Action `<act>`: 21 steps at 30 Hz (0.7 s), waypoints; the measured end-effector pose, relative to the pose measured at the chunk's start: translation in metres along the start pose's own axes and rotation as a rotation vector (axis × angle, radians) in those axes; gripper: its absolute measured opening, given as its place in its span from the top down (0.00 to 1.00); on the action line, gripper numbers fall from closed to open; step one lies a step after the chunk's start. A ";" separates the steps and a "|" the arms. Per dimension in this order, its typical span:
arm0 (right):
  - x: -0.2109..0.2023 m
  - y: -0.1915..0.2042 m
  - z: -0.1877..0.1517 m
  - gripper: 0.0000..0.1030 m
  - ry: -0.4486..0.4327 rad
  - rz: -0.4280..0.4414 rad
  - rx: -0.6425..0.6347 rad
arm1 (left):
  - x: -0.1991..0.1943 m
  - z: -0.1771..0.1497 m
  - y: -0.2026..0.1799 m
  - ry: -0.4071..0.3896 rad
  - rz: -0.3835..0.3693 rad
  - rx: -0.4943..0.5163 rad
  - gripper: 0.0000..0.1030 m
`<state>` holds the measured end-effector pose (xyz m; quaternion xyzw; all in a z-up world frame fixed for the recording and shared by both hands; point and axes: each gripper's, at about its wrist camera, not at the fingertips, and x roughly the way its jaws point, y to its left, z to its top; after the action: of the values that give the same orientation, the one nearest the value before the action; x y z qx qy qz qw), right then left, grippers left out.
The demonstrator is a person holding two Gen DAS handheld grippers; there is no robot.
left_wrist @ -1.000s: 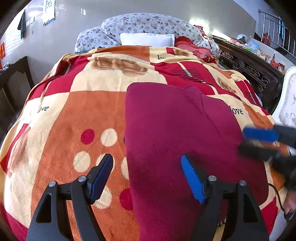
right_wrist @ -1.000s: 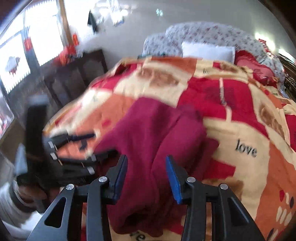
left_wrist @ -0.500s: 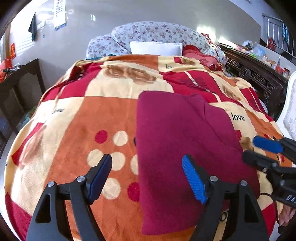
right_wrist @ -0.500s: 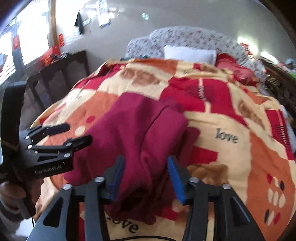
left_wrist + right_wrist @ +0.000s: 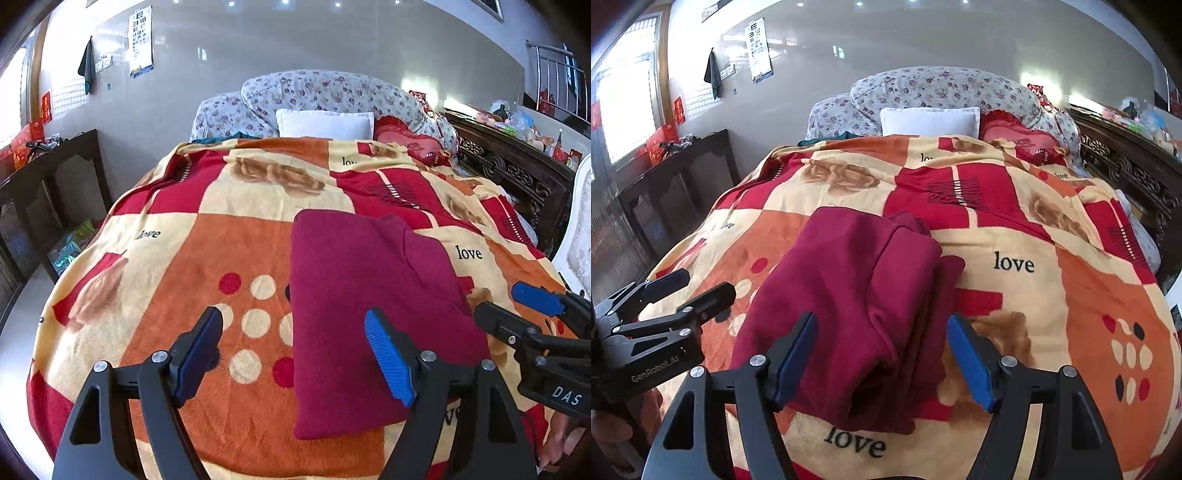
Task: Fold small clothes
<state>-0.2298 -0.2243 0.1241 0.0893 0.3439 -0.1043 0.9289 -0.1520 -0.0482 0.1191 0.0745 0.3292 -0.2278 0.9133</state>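
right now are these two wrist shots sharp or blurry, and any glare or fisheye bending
Left wrist view: sharp, maroon garment crisp; glare blows out the window at far left; fisheye bulges the blanket and darkens the corners. Right wrist view: also sharp, the window overexposed, ceiling lights mirrored on the glossy wall, same barrel bending.
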 end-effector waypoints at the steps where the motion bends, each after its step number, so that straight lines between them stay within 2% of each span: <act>1: -0.001 0.000 0.000 0.24 0.000 -0.004 -0.001 | -0.002 0.000 0.000 -0.005 0.000 -0.002 0.23; 21: 0.001 0.004 -0.003 0.19 0.023 0.012 0.007 | -0.006 0.000 -0.001 -0.016 0.010 -0.006 0.23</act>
<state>-0.2297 -0.2198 0.1213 0.0957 0.3537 -0.0991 0.9252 -0.1569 -0.0472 0.1228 0.0717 0.3222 -0.2227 0.9173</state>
